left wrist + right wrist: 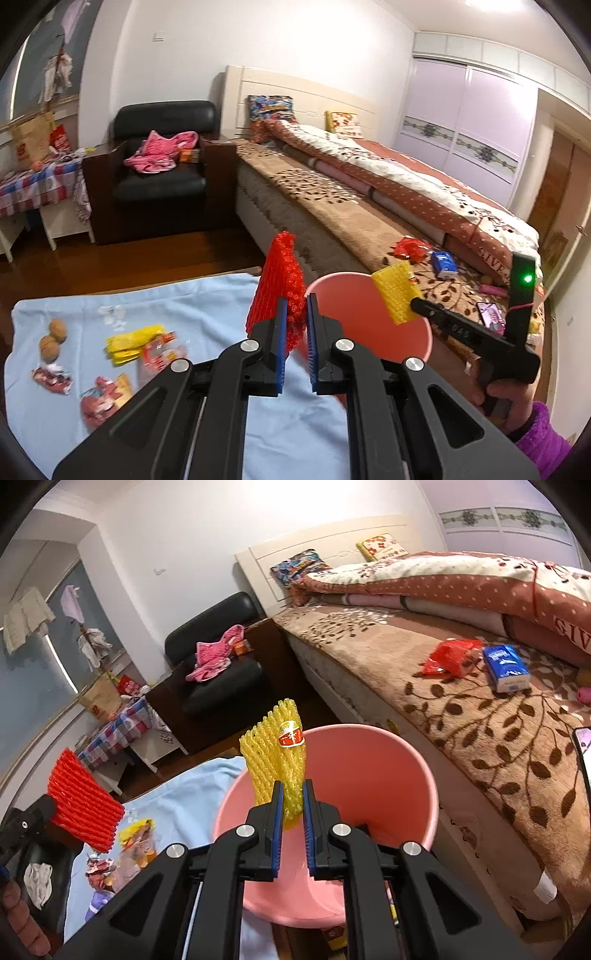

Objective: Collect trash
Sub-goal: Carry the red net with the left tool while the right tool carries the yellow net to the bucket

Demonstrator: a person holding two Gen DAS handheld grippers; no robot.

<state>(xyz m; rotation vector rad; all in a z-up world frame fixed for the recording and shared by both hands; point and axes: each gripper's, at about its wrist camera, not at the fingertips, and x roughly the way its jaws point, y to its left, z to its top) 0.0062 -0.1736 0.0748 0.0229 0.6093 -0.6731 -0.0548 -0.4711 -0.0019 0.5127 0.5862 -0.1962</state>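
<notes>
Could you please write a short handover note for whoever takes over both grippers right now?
Left gripper: shut on the red foam net, beside the pink bin.
Right gripper: shut on the yellow foam net, above the bin's mouth.
Done: both nets picked up; neither dropped yet.
Left: release both into the bin, then collect the wrappers and paper scraps on the blue cloth. Walnuts also lie there.

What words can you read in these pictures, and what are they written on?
"GIVEA", cut off at the fold: on the folded red quilt on the bed.
"GIV", mirrored and cut off by the picture edge: the same quilt in the right view.
Sticker on the yellow foam net: red and white label, too small to read.
Blue tissue pack: print too blurred.
Snack wrappers on the blue cloth: too blurred.
</notes>
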